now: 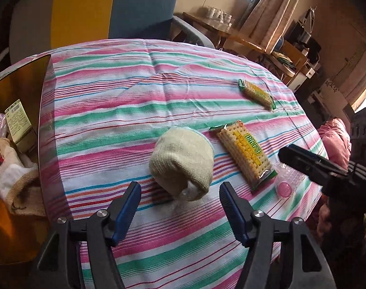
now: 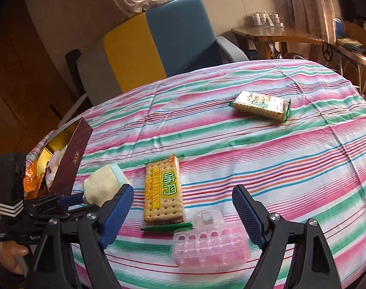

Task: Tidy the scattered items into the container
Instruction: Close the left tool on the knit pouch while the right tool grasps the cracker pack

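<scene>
Striped tbl [image 1: 125, 91]: box [image 1: 21, 82] w/ sock [image 1: 12, 180]

A striped cloth [image 1: 139, 77] covers the table — on it lie a rolled sock [image 1: 181, 162], two cracker packs [image 1: 245, 155] [image 1: 257, 94], a pink clear case [image 2: 210, 246] and an open box [image 1: 19, 91].

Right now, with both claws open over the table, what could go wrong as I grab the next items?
1. The rolled cream sock sits just past the left claw; soft and rounded, it may roll away or unravel when pinched.
2. The clear pink case between the right claw fingers looks slick and could squirt out.
3. The near cracker pack touches the case; closing carelessly may snag its wrapper.
</scene>
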